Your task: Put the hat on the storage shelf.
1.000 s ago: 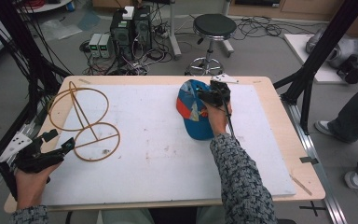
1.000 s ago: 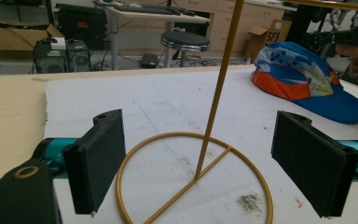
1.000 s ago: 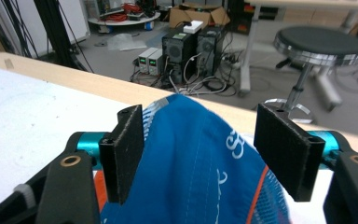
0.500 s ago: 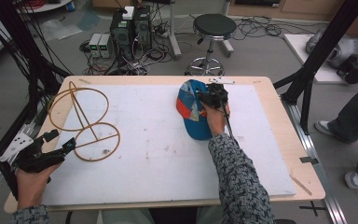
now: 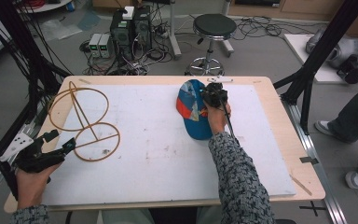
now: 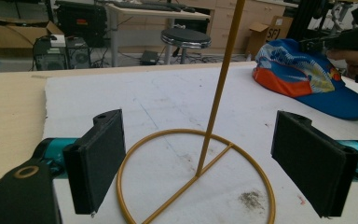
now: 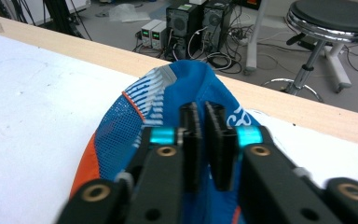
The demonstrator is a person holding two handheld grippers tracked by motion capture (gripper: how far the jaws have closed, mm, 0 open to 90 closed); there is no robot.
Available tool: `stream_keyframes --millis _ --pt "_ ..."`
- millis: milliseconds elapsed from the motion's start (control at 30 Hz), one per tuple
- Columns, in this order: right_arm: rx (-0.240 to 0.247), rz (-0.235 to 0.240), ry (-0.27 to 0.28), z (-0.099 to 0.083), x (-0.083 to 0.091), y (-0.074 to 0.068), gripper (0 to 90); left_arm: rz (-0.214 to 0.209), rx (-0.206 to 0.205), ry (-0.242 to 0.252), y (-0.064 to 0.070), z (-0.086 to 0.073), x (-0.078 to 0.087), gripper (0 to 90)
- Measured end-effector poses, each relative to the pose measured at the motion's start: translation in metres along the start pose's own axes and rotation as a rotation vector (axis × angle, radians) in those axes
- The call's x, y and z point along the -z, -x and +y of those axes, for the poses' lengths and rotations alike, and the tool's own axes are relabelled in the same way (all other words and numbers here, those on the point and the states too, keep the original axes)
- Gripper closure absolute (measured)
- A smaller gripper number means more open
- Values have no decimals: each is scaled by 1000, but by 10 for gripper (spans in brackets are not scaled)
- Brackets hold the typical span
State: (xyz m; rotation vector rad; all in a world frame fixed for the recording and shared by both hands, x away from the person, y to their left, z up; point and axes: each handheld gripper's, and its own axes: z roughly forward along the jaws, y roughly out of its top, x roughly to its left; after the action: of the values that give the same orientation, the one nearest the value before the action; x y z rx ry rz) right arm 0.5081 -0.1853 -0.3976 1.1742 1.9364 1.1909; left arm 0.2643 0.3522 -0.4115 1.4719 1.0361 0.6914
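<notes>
At a pale wooden table (image 5: 279, 112) covered by a scuffed white sheet (image 5: 168, 140), you work with a gripper in each hand amid a cluttered lab. The sheet bears faint scratches and a dark smudge near the wire stand's base ring; bare wood shows along the table's left and far edges.

Your left gripper (image 5: 56, 144) sits at the near left corner, its jaws spread wide apart and holding nothing. In the left gripper view the gripper (image 6: 200, 163) frames the gold wire stand (image 5: 81, 119), whose flat base ring lies on the sheet between the two pads while its thin upright rod rises out of frame.

Your right gripper (image 5: 213, 93) is at the far side, right of centre, on the blue and orange cap (image 5: 193, 109), which rests on the sheet with its brim pointing toward you. In the right gripper view the gripper's (image 7: 205, 140) jaws are nearly together over the cap's blue crown (image 7: 186, 84); whether fabric is pinched between them cannot be told.

Beyond the table stand a black round stool (image 5: 214, 25), computer towers (image 5: 130, 25) with tangled cables on the grey floor, and black frame posts (image 5: 326, 46) on either side. A person's legs and shoes (image 5: 349, 121) appear at the far right.
</notes>
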Motion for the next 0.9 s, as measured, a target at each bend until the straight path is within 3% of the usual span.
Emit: stream_keyframes --millis 167,600,900 --pt "15 10 31 6 7 -1 891 3 0 1 -1 0 1 178" --pt "-9 68 133 25 35 4 893 3 2 8 -1 1 3 179" --pt "27 123 219 49 56 -2 893 6 3 14 -2 2 4 178"
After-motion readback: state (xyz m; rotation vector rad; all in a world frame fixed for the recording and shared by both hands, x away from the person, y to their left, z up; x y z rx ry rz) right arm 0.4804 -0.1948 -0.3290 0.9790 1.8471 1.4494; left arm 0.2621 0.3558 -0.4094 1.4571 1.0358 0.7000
